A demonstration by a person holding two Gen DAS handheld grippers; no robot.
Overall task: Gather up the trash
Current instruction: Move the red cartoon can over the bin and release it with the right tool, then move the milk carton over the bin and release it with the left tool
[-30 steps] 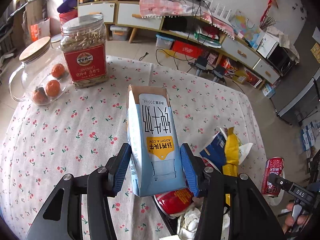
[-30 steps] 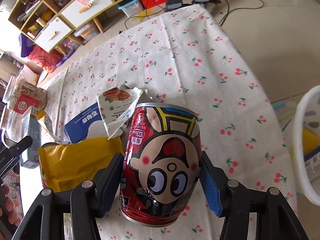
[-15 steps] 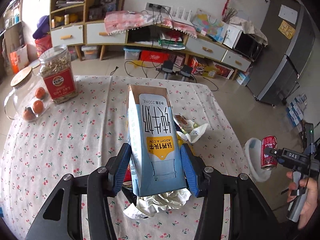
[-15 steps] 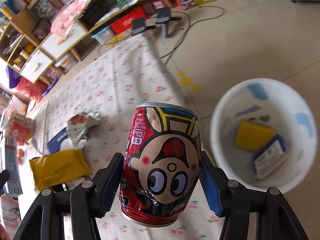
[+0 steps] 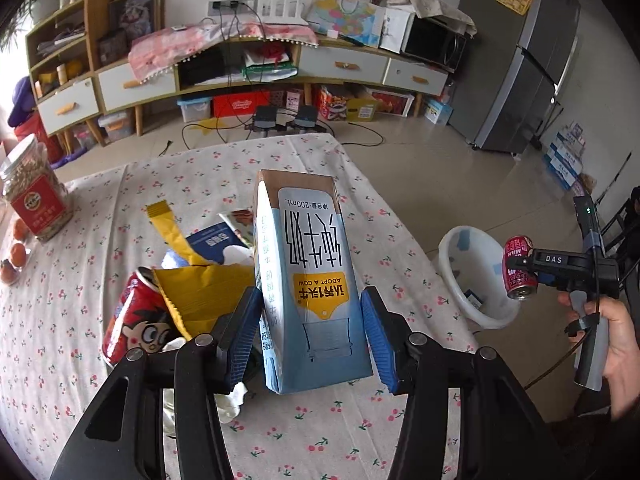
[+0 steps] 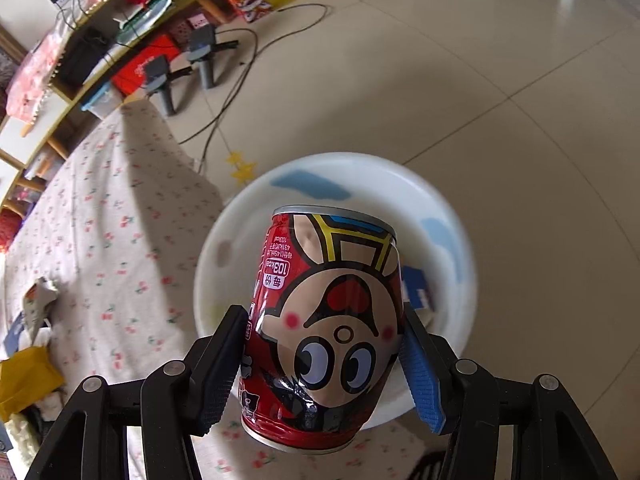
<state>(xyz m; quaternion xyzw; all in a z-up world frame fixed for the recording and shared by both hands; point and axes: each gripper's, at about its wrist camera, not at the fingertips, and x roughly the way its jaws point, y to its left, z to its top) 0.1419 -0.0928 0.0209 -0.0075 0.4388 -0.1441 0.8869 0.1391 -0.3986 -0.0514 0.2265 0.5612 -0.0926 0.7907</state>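
Two grippers were clenched: right gripper (image 6: 322, 344) on a dented red cartoon can (image 6: 322, 328) above the white plastic bin (image 6: 460, 248) (some trash already inside), left gripper (image 5: 312, 320) on a blue milk carton (image 5: 310, 280); wrappers remained on the table.

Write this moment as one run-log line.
left gripper: holds milk carton | right gripper: holds red can over white bin

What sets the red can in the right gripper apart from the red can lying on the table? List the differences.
The held red can is clamped in the right gripper above the white bin; the table can lies free on the cherry-print tablecloth, ungripped.
The held can is unobstructed; the table can is partly covered by a yellow wrapper.
Both are red, with the same big-eyed cartoon face.
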